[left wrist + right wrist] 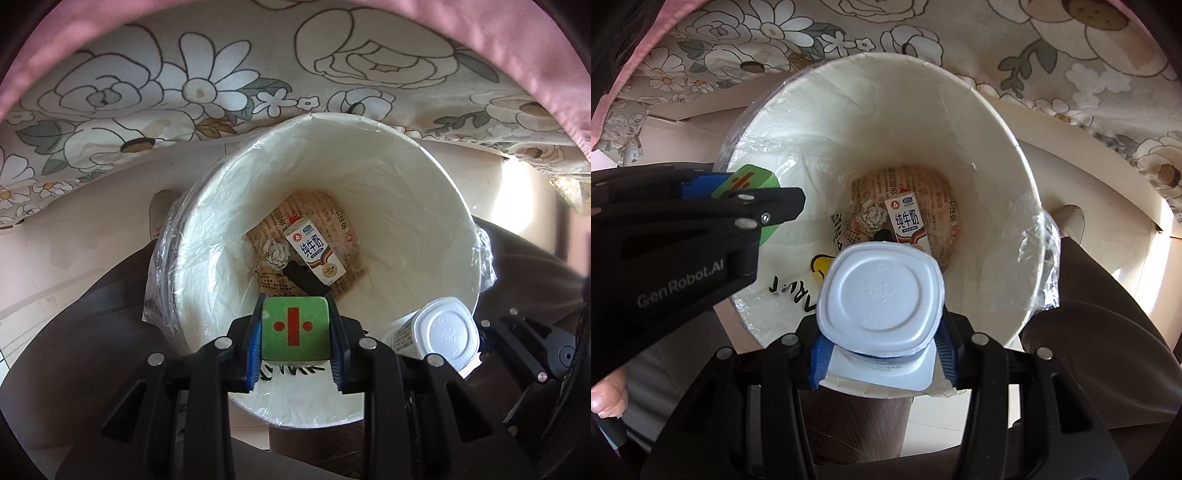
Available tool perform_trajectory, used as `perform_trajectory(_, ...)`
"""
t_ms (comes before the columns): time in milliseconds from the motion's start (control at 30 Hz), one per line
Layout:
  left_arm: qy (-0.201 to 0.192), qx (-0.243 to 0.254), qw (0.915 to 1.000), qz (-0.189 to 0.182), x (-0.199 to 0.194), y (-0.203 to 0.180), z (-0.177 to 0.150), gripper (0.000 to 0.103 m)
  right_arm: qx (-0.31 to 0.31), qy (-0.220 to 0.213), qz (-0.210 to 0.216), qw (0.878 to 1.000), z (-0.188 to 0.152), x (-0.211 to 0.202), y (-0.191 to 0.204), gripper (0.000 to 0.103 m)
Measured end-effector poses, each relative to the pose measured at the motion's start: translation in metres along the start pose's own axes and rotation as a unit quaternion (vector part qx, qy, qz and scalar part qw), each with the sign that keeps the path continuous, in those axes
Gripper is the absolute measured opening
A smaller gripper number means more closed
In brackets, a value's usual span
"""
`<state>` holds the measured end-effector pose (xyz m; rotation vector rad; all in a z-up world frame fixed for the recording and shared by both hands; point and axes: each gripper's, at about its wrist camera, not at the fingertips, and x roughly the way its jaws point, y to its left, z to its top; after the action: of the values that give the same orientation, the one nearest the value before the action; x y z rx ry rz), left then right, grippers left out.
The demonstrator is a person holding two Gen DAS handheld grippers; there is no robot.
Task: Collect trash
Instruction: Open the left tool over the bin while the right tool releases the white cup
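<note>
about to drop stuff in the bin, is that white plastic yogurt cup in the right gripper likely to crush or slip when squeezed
The white plastic yogurt cup looks thin-walled, so it would probably flex or dent under a hard squeeze. It is likely light, probably empty trash. Its smooth, tapered sides could slip, though the right gripper holds it between ribbed blue pads over the white lined bin.

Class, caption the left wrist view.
Left gripper holds a green block above the lined bin.
</note>
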<state>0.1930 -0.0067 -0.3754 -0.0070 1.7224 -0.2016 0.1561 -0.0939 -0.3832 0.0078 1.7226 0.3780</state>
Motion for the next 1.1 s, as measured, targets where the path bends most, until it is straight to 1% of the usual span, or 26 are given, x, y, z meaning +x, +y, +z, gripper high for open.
perform_trajectory(133,0.017,-0.010,0.9998,-0.003,0.016,0.004,0.003,0.032,0.005,0.009,-0.002,1.000,0.006,0.014,0.000,0.049)
perform_trajectory(233,0.021,-0.014,0.9997,-0.008,0.022,0.005,0.006,0.032,0.004,0.012,-0.001,1.000,0.009,0.020,-0.001,0.050)
perform_trajectory(267,0.022,-0.012,0.9996,-0.009,0.024,0.004,0.007,0.035,0.004,0.014,-0.001,1.000,0.009,0.022,-0.001,0.050)
perform_trajectory(300,0.023,-0.012,0.9996,-0.005,0.025,0.003,0.007,0.042,0.005,0.018,0.000,1.000,0.011,0.025,-0.001,0.052)
perform_trajectory(333,0.024,-0.013,0.9996,-0.002,0.026,0.003,0.008,0.046,0.008,0.024,0.004,1.000,0.012,0.027,-0.002,0.057)
perform_trajectory(367,0.026,-0.016,0.9995,-0.002,0.027,0.004,0.007,0.053,0.009,0.028,0.006,1.000,0.012,0.028,-0.003,0.060)
perform_trajectory(400,0.027,-0.018,0.9995,-0.005,0.026,0.005,0.008,0.054,0.008,0.029,0.009,0.999,0.013,0.029,-0.003,0.060)
perform_trajectory(467,0.026,-0.020,0.9994,-0.008,0.027,0.006,0.008,0.055,0.004,0.025,0.003,1.000,0.012,0.030,-0.002,0.061)
perform_trajectory(867,0.022,-0.015,0.9996,-0.003,0.023,0.005,0.006,0.055,0.005,0.014,0.003,1.000,0.010,0.022,-0.004,0.061)
perform_trajectory(1000,0.017,-0.015,0.9997,-0.005,0.014,0.006,0.001,0.055,0.006,0.007,0.002,1.000,0.006,0.015,-0.003,0.061)
perform_trajectory(1100,0.005,-0.011,0.9999,-0.003,0.003,0.004,-0.003,0.055,0.004,0.002,-0.001,1.000,0.001,0.011,-0.003,0.061)
